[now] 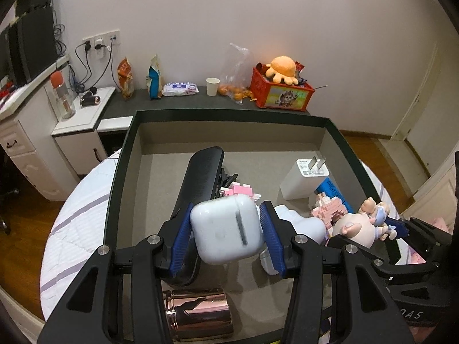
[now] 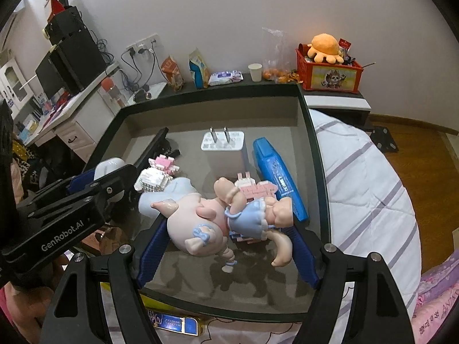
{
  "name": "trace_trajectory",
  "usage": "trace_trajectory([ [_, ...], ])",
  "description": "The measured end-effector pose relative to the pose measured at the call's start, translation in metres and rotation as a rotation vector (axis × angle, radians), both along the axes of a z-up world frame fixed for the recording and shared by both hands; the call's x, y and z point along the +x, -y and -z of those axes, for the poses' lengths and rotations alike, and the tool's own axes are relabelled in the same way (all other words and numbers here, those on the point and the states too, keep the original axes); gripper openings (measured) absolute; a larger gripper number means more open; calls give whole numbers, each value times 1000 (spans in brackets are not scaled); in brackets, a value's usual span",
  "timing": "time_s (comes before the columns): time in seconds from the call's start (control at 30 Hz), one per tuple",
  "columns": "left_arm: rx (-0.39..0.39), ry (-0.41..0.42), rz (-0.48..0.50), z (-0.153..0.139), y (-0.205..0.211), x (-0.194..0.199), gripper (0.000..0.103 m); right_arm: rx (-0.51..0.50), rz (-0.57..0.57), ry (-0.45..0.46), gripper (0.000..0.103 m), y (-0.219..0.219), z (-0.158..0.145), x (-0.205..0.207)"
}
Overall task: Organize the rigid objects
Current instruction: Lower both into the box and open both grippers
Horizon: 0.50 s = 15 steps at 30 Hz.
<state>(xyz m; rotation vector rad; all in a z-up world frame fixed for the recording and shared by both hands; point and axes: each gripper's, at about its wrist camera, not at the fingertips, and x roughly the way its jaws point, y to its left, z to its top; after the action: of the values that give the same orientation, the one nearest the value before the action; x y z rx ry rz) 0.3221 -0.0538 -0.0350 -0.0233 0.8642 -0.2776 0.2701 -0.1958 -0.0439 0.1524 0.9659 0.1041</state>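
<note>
White earbud case (image 1: 226,229) sits pinched in the left gripper (image 1: 226,235) above the box (image 1: 114,172), while the right gripper (image 2: 226,229) pinches the figurine (image 2: 206,220) crosswise.

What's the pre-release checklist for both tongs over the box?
1. Left tongs clamp the earbud case: ok.
2. Right tongs clamp the doll: ok.
3. Both loads are above the box: ok.
4. Bare floor under the earbud case: not ok, the black case lies there.
5. Bare floor under the doll: cannot tell.
</note>
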Motion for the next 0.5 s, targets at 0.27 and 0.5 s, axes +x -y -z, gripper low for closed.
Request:
trace_trajectory([
  [0.27, 13, 44, -31, -11, -2, -7, 89, 15, 7, -18, 79, 3, 6, -1],
  [0.5, 13, 62, -61, -22, -9, -17, 101, 16, 9, 26, 86, 4, -8, -9],
])
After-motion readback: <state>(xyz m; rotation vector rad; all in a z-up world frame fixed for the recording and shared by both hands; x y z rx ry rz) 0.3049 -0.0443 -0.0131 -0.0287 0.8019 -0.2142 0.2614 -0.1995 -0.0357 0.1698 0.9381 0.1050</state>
